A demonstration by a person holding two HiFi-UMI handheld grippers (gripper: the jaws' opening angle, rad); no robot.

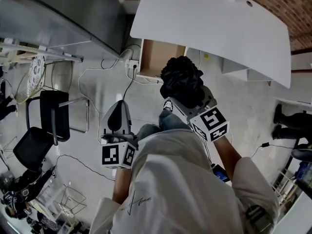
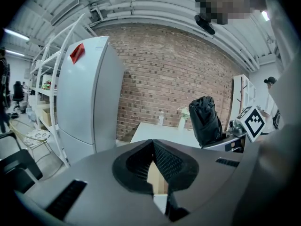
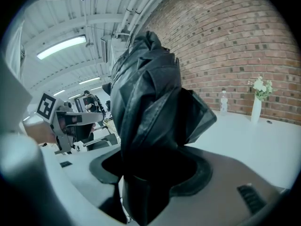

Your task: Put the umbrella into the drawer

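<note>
Carrying: right tongs (image 1: 185,99) clamped on folded black fabric umbrella (image 1: 181,77), left tongs (image 1: 117,112) together; next, lower into upper-centre open brown drawer (image 1: 158,57).

The drawer (image 1: 157,57) stood open beneath the edge of the white table (image 1: 209,23), its mouth clear. The bundled umbrella (image 1: 181,81) hung just before it. Cables (image 1: 127,87) trailed over the floor (image 1: 239,106); a black chair (image 1: 51,113) stood well left.

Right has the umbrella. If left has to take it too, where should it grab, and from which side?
Probably the bunched canopy of the umbrella, which stands free beyond the right gripper clamped on its lower end. Bring the left gripper, shut and empty, in from its own side, opened across the bundle's width.
</note>
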